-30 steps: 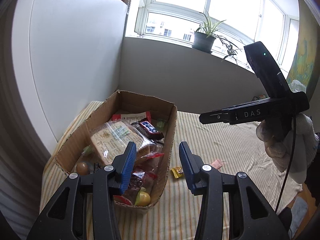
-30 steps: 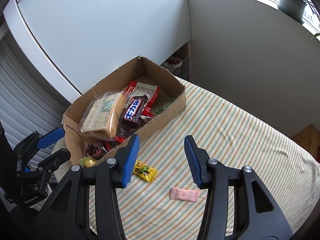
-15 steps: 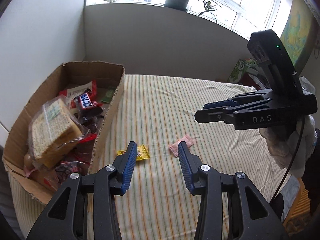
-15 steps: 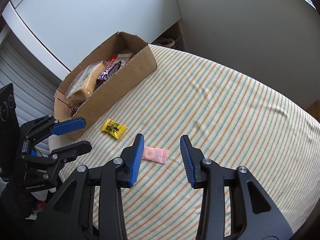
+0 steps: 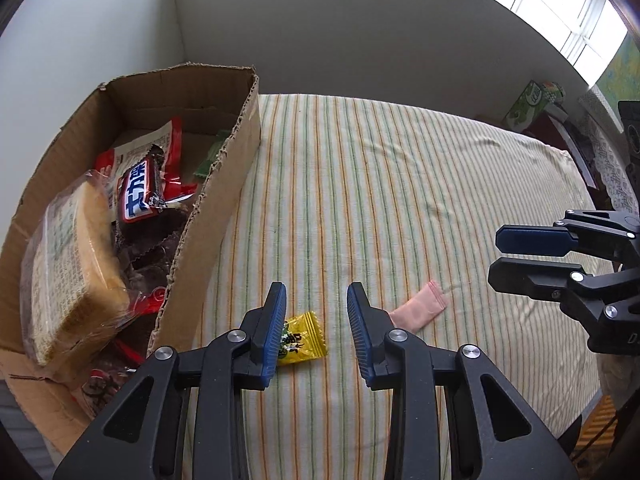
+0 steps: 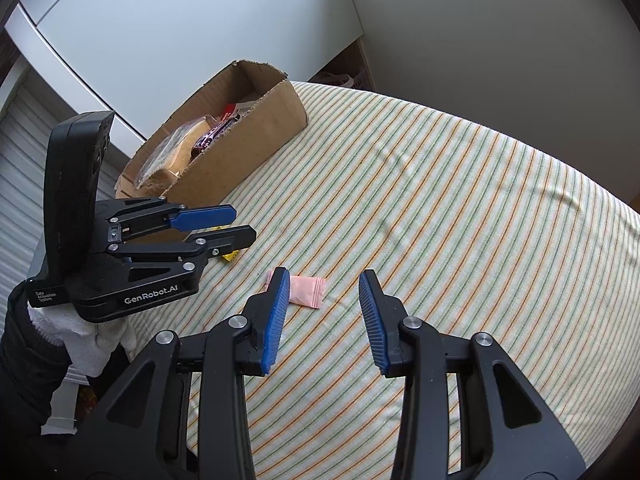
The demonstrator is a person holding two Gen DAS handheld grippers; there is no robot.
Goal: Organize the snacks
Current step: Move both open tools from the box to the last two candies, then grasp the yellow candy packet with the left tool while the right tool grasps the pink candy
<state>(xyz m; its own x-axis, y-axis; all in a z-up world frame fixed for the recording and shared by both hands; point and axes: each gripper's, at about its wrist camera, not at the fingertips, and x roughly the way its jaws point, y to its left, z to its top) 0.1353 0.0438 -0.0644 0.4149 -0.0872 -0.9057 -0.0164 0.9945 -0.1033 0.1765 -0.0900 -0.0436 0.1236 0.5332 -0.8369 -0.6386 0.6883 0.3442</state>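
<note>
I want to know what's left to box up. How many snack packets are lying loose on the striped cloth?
2. A yellow packet lies beside the cardboard box, between the left tongs, which are closing. A pink packet lies further from the box, ahead of the right tongs.

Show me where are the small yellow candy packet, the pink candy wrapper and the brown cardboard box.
yellow candy packet (image 5: 301, 339), left wrist view, middle.
pink candy wrapper (image 6: 306, 290), right wrist view, middle.
cardboard box (image 5: 224, 216), left wrist view, side wall.
</note>
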